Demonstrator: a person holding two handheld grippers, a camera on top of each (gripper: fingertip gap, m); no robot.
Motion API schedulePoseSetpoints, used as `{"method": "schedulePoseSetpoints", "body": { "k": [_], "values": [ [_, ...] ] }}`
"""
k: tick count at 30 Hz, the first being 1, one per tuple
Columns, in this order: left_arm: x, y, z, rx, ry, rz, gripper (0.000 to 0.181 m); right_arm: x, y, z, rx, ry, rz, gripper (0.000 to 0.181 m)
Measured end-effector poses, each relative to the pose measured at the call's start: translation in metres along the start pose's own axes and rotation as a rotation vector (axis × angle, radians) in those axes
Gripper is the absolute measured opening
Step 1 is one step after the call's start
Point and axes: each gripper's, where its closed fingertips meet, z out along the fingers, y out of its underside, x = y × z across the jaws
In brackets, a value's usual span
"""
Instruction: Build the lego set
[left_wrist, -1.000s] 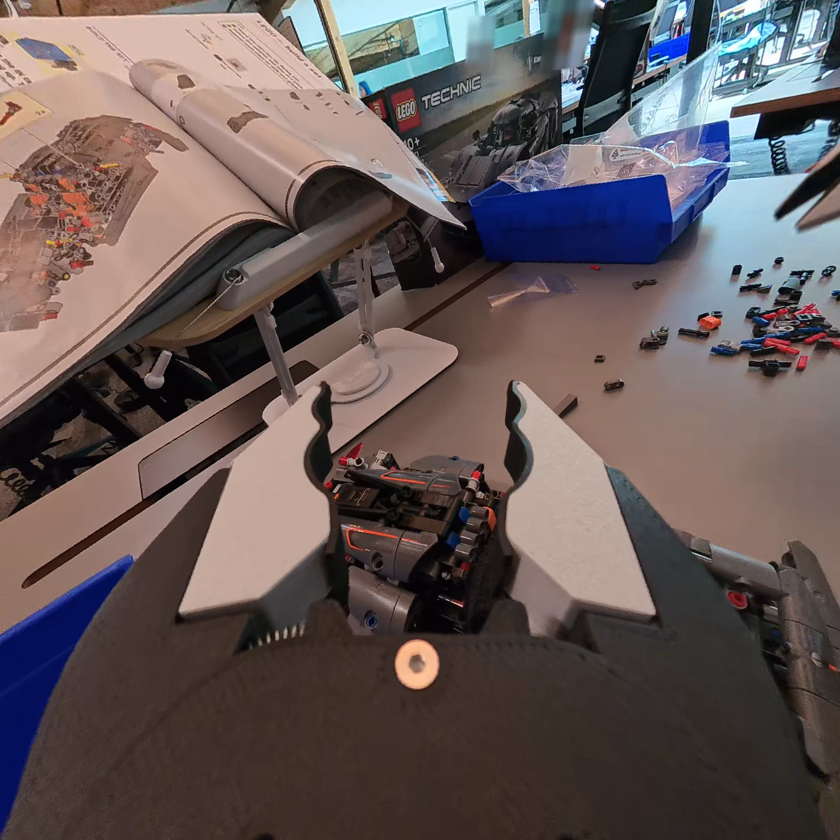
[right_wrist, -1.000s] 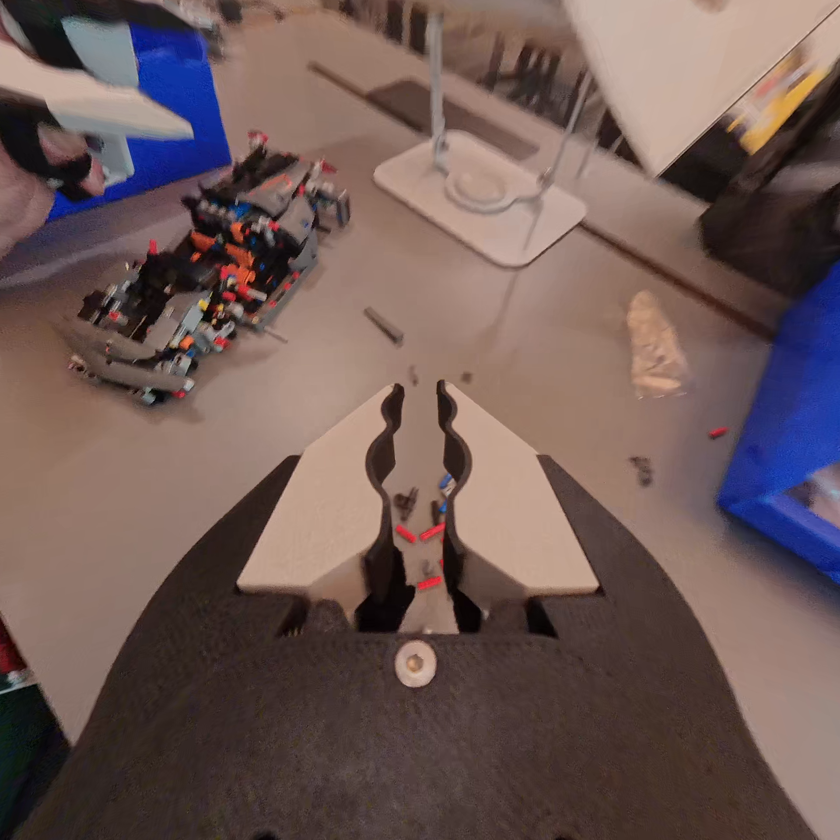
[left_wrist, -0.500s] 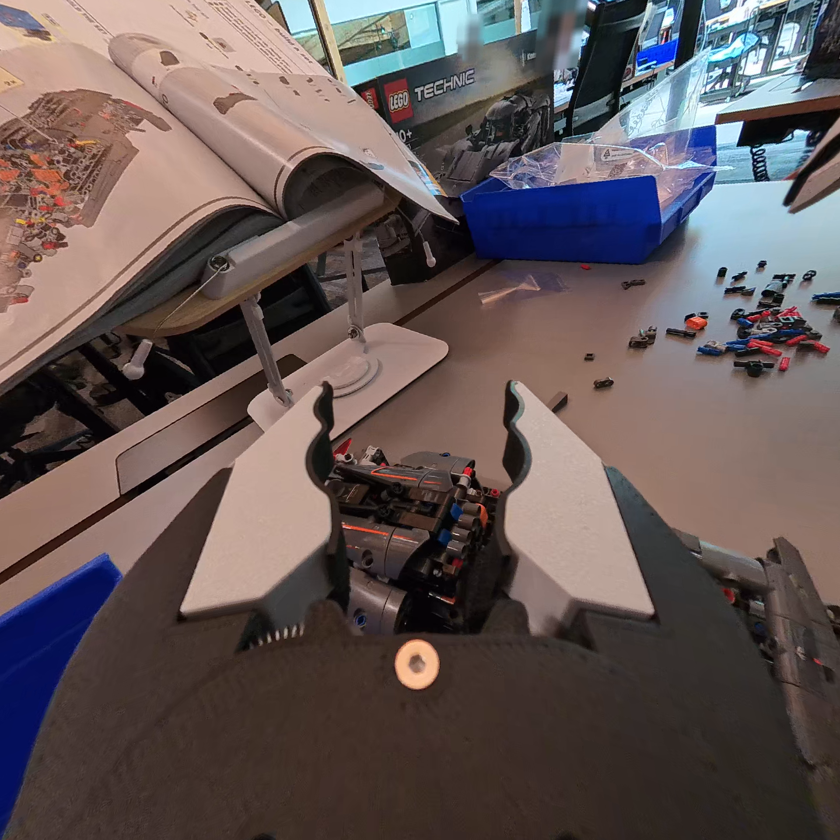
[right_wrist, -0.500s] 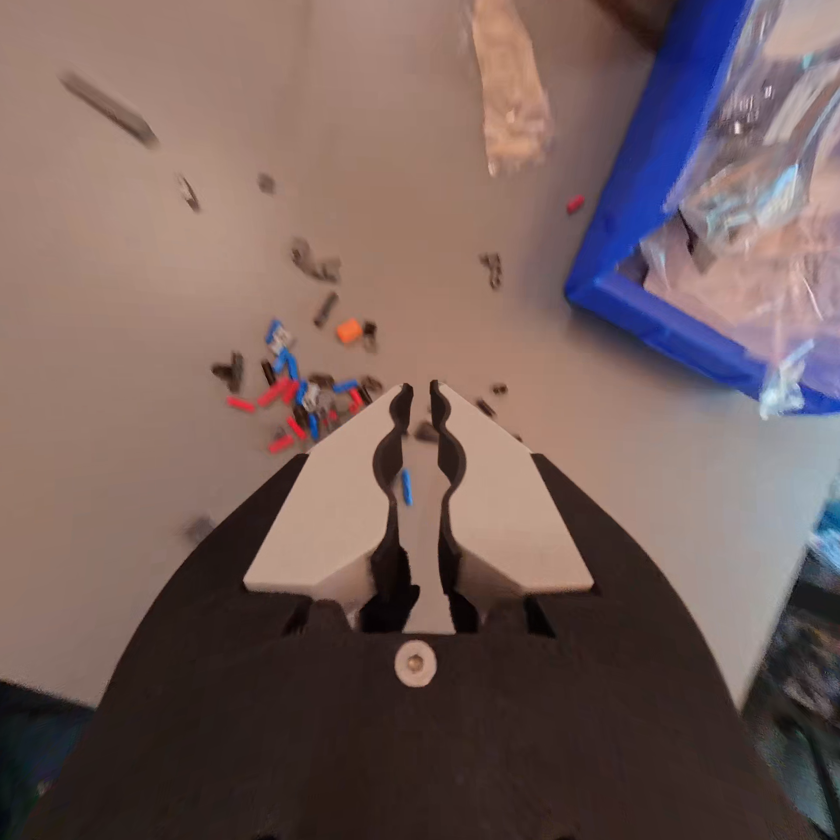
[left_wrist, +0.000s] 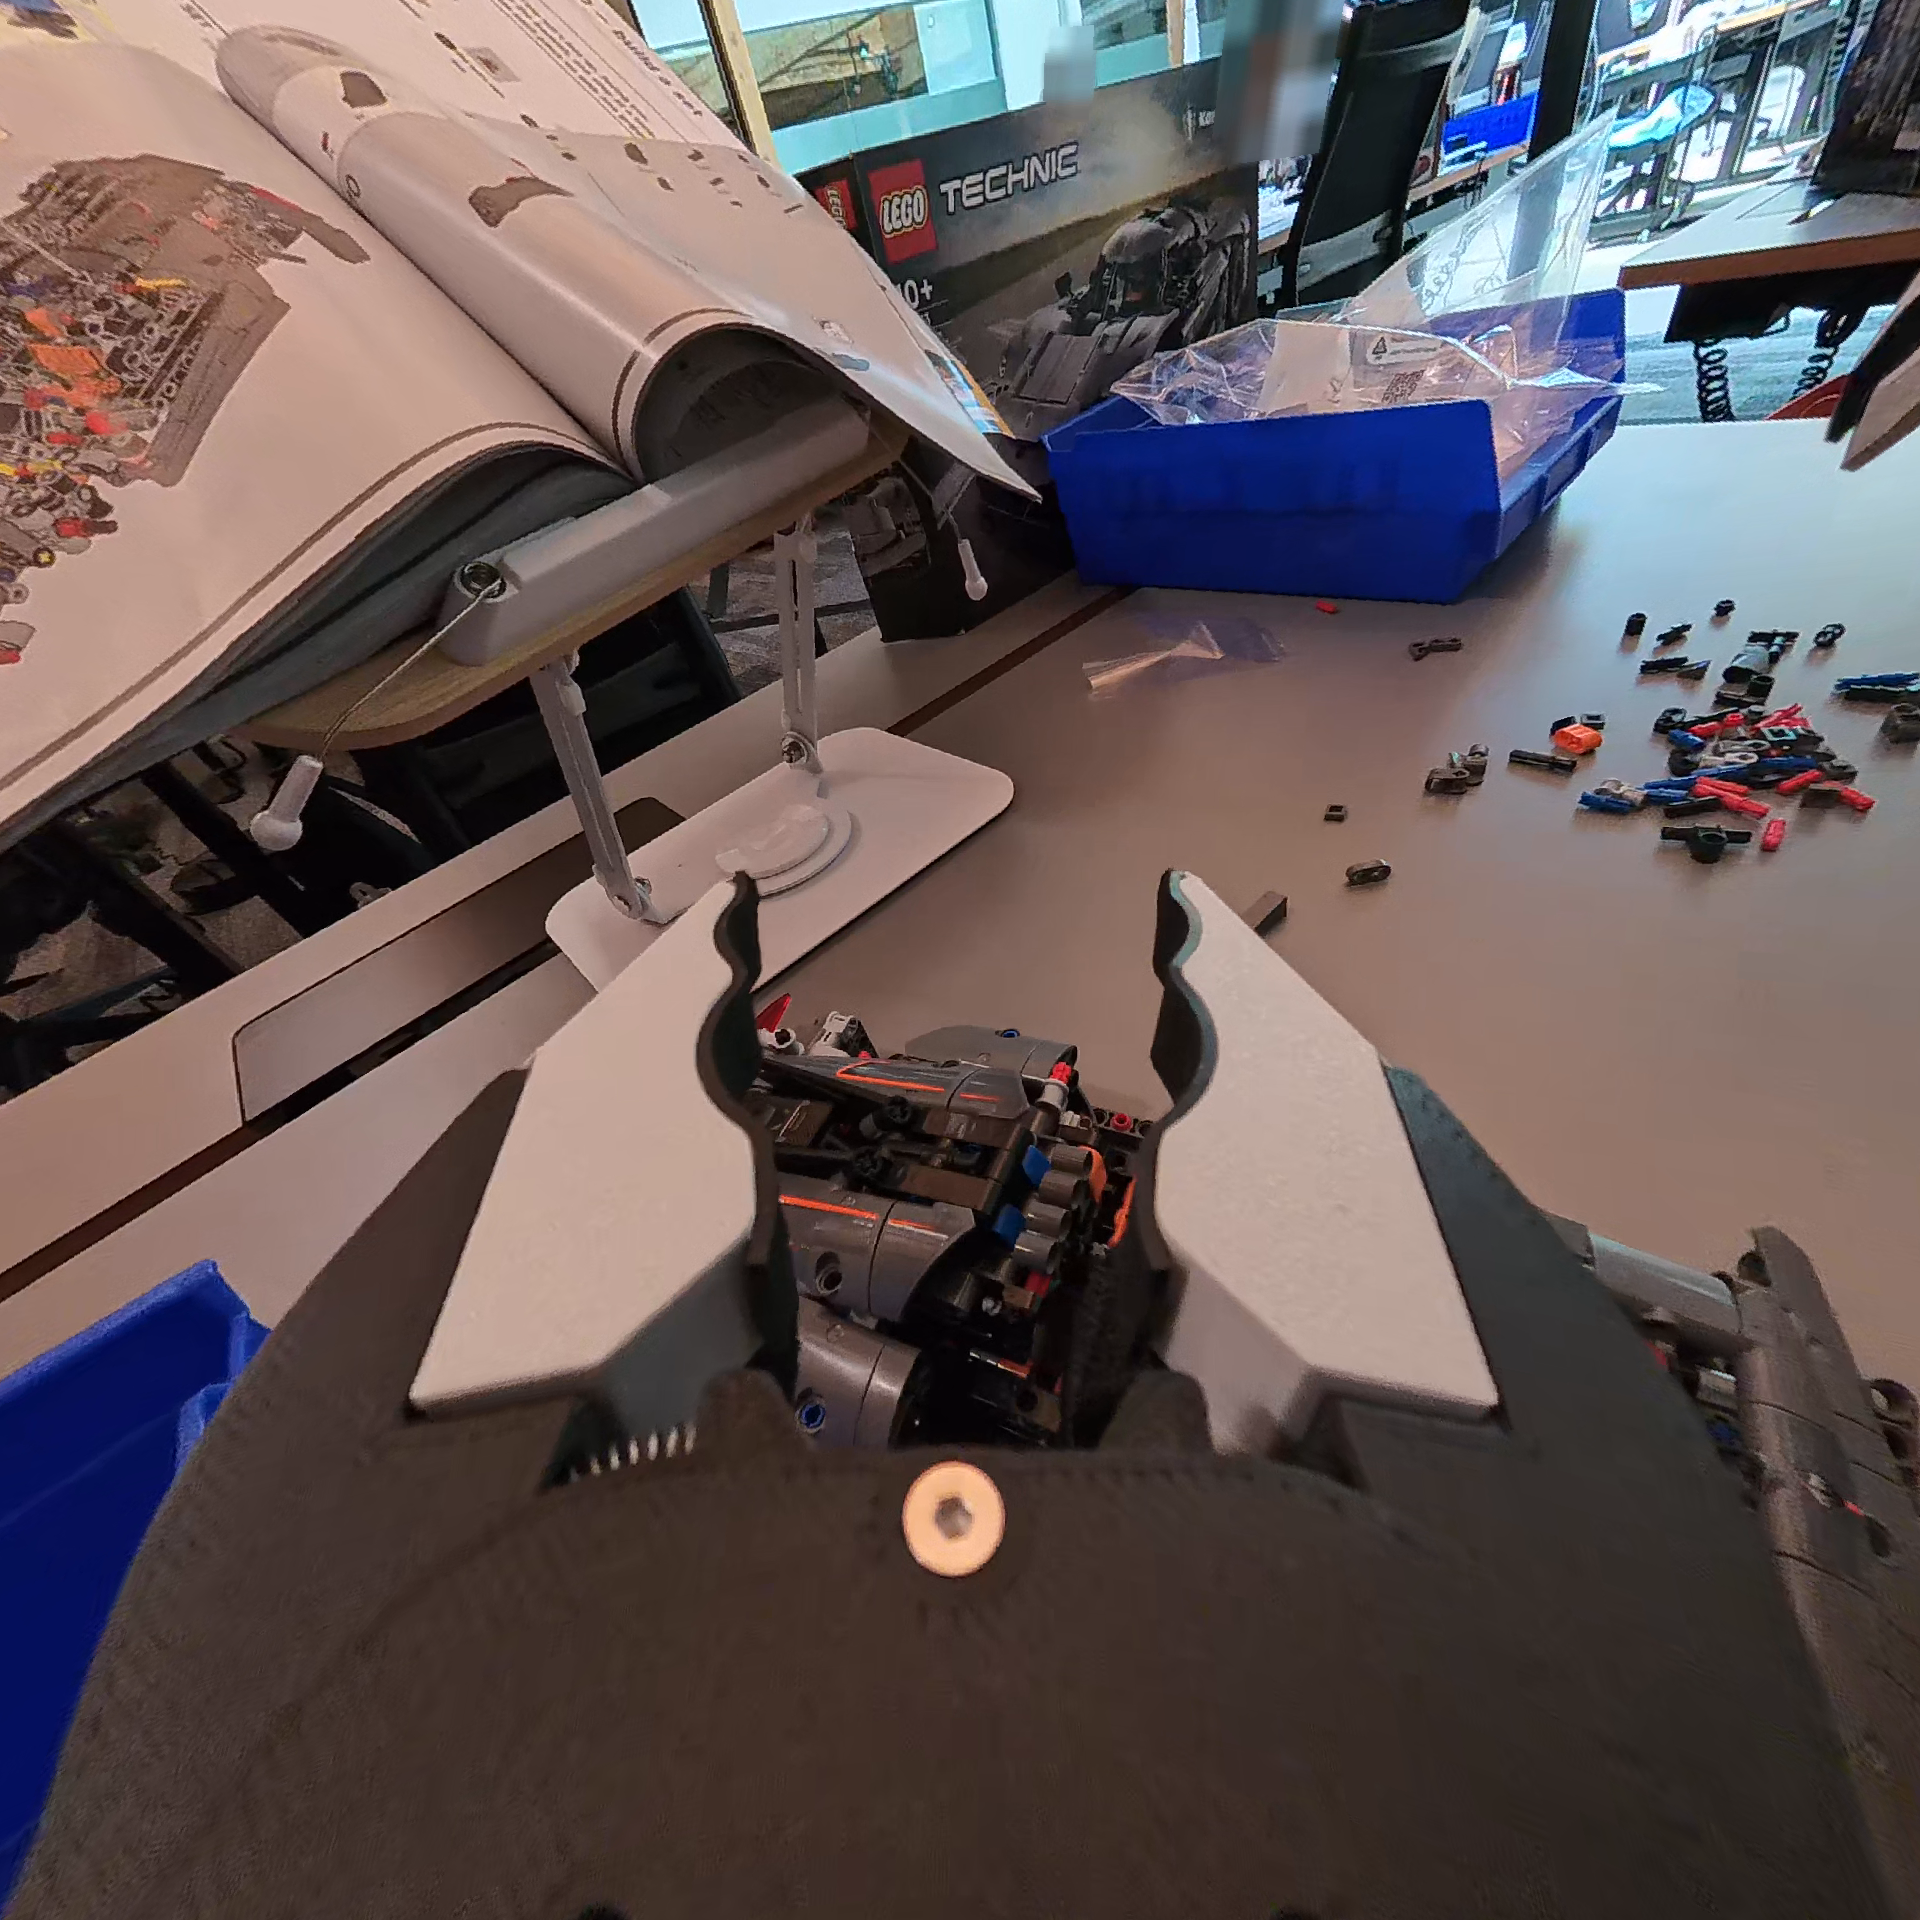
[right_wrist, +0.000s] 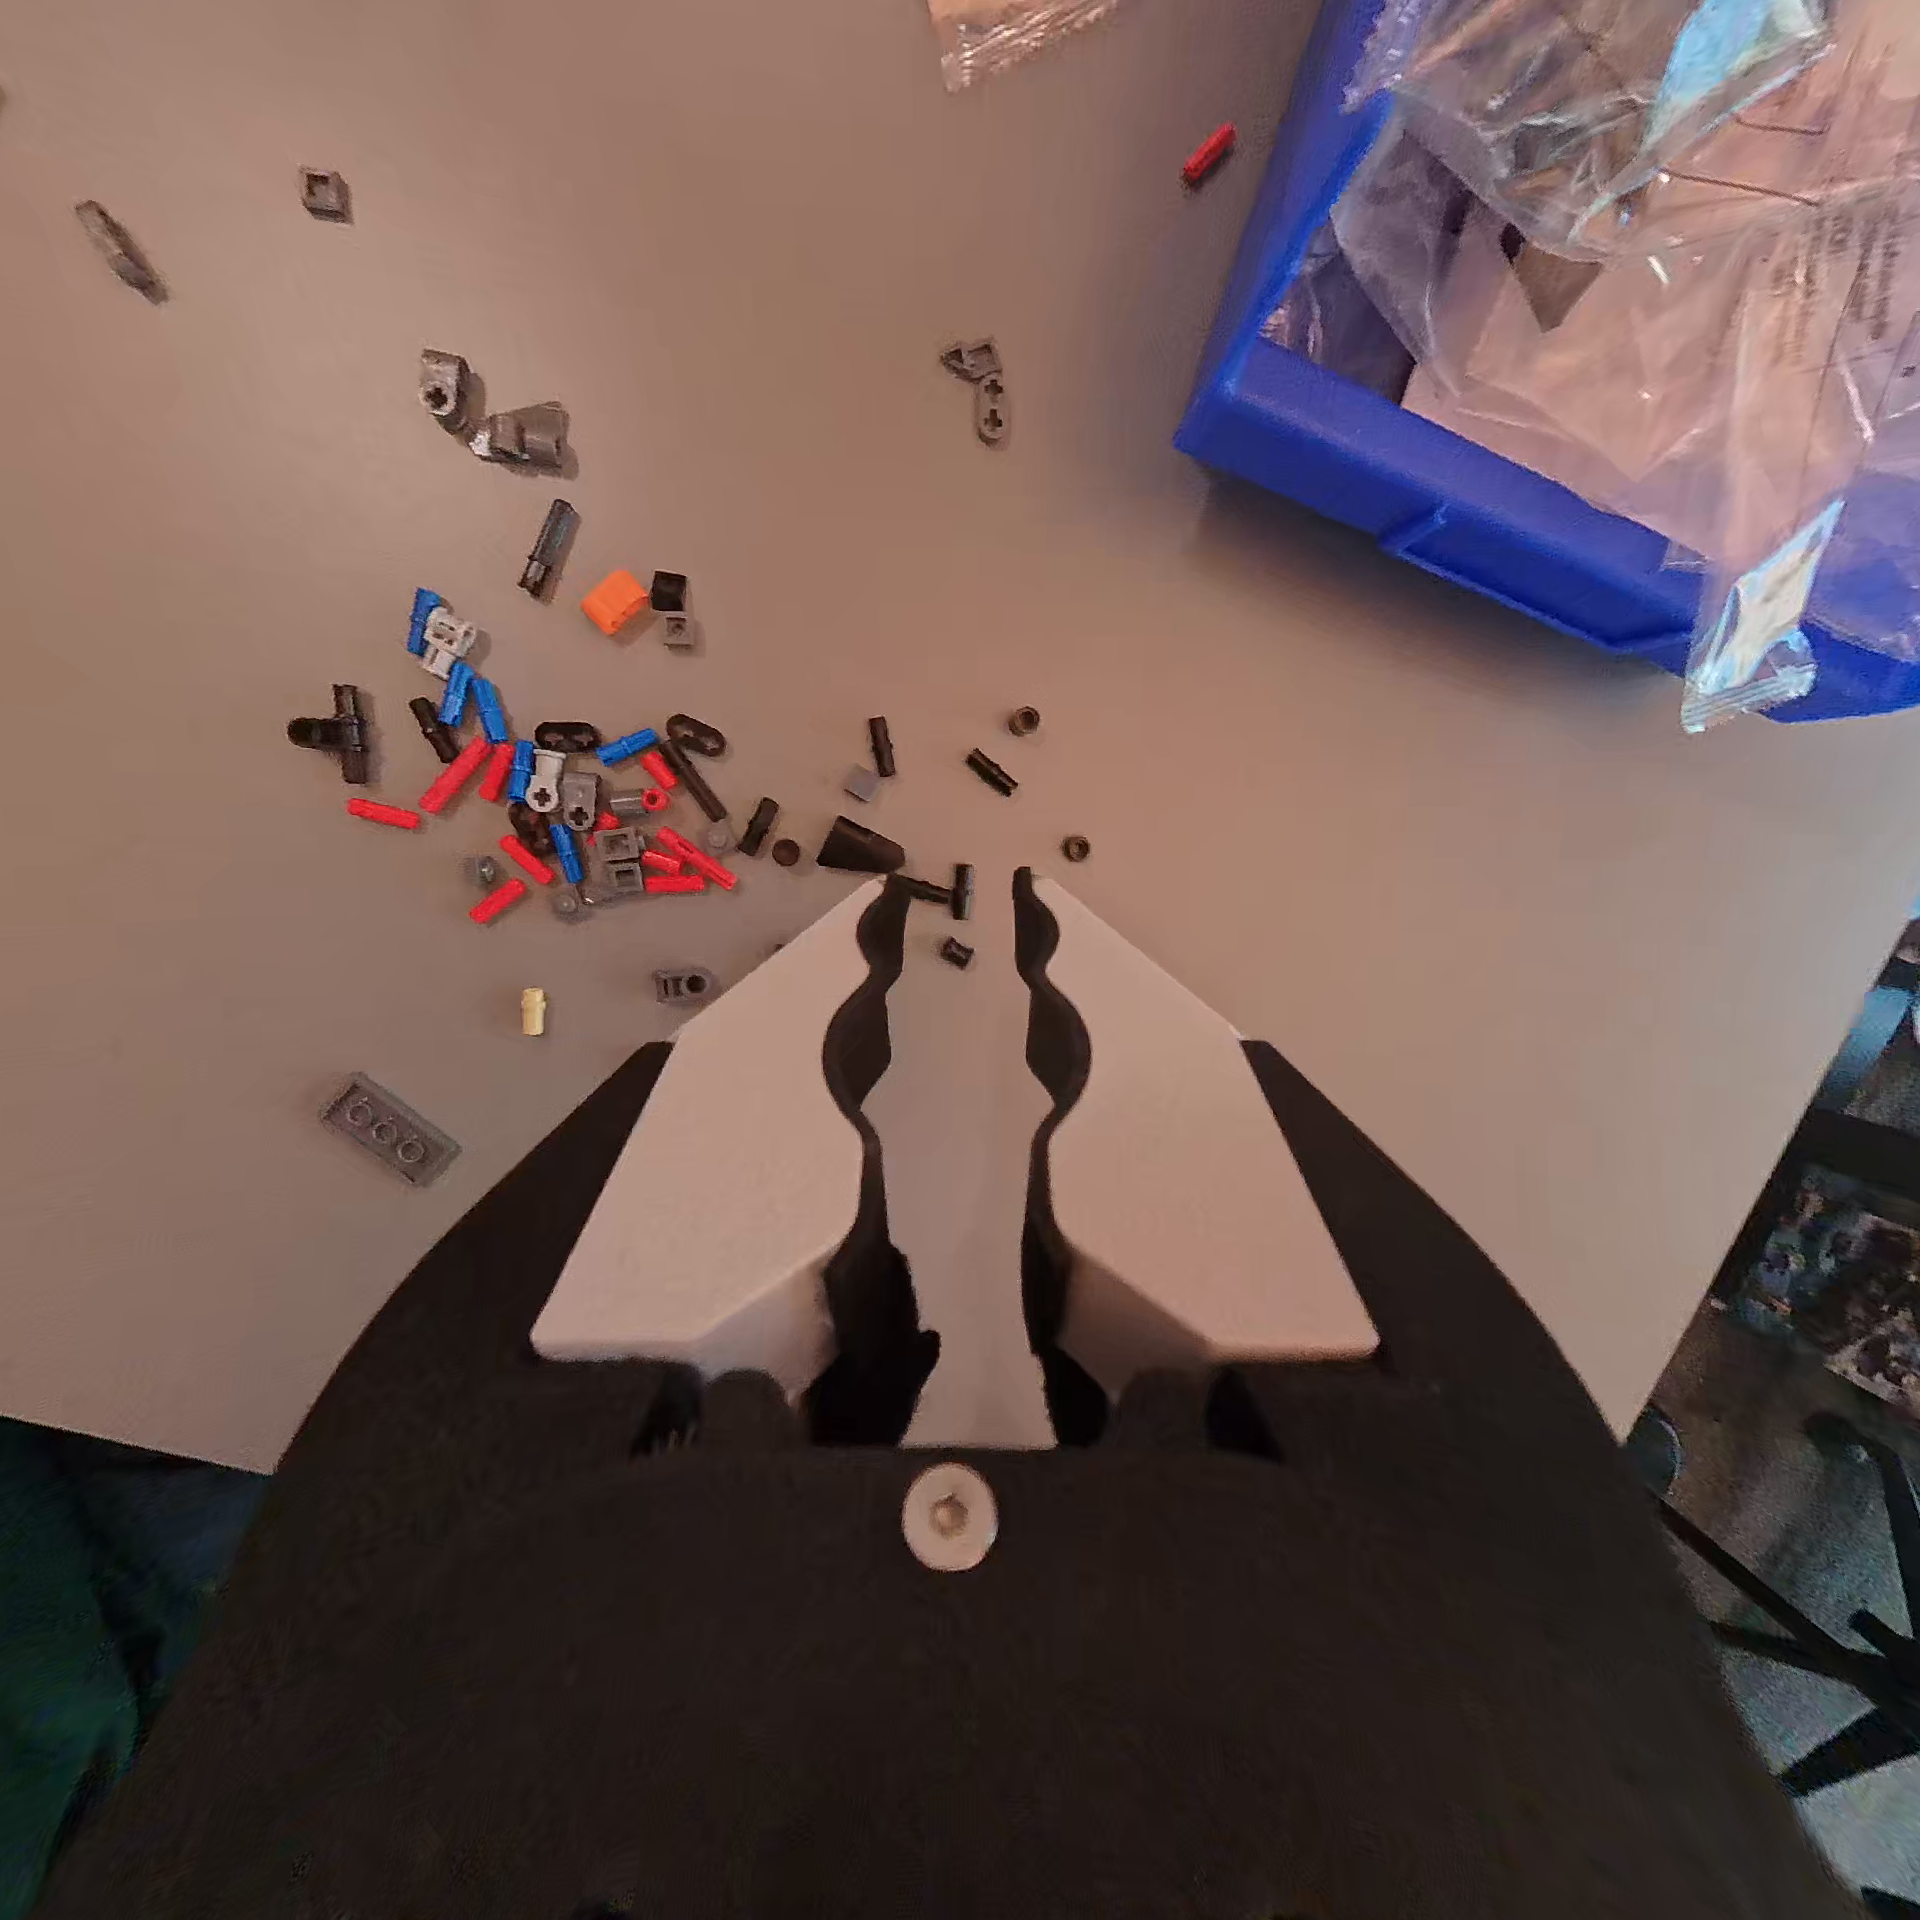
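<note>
The partly built dark grey Lego model (left_wrist: 935, 1174), with orange stripes, lies on the table under my left gripper (left_wrist: 956, 894). That gripper is open wide, and the model's end shows between its fingers; I cannot tell whether they touch it. My right gripper (right_wrist: 953, 881) points down at the table, its jaws a narrow gap apart and empty. A black T-shaped pin (right_wrist: 940, 891) lies at its tips and a small black bush (right_wrist: 956, 951) lies between the fingers. The pile of loose red, blue, black and grey parts (right_wrist: 582, 790) is just left of it, and also shows in the left wrist view (left_wrist: 1745, 758).
An open instruction book (left_wrist: 312, 343) rests on a white stand (left_wrist: 831, 821) at the back left. A blue bin (right_wrist: 1455, 478) with clear bags sits at the back right. A second blue bin (left_wrist: 83, 1455) is at my near left. The table edge (right_wrist: 1662, 1351) runs close on the right. Spacing between my two grippers at the tips: around 40 cm.
My right gripper has swung from facing the model to looking down at the parts pile, come closer to it, and its jaws have opened a little. The left gripper has barely moved.
</note>
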Motion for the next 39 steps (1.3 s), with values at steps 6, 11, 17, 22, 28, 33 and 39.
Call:
{"method": "schedulePoseSetpoints", "body": {
  "k": [6, 11, 17, 22, 28, 33, 39],
  "values": [
    [-0.019, -0.008, -0.008, 0.065, -0.060, -0.071, 0.080, -0.005, -0.006, 0.002, 0.014, -0.015, -0.018, 0.021],
    [-0.034, -0.015, -0.018, 0.132, -0.062, -0.182, 0.082, -0.004, -0.006, 0.004, 0.014, -0.022, -0.019, 0.021],
    [-0.036, -0.012, -0.017, 0.130, -0.051, -0.215, 0.082, -0.004, -0.006, 0.004, 0.022, -0.031, -0.018, 0.021],
    [-0.032, -0.011, -0.015, 0.117, -0.046, -0.193, 0.082, 0.010, -0.005, 0.002, 0.020, 0.011, 0.009, 0.021],
    [-0.029, -0.012, -0.014, 0.117, -0.037, -0.190, 0.081, 0.040, -0.017, -0.011, 0.069, 0.077, 0.087, 0.019],
    [-0.029, -0.010, -0.013, 0.106, -0.039, -0.178, 0.080, 0.034, -0.028, -0.008, 0.080, 0.048, 0.064, 0.021],
    [-0.028, -0.010, -0.013, 0.106, -0.033, -0.181, 0.080, 0.020, -0.029, 0.002, 0.052, 0.003, 0.029, 0.019]
  ]
}}
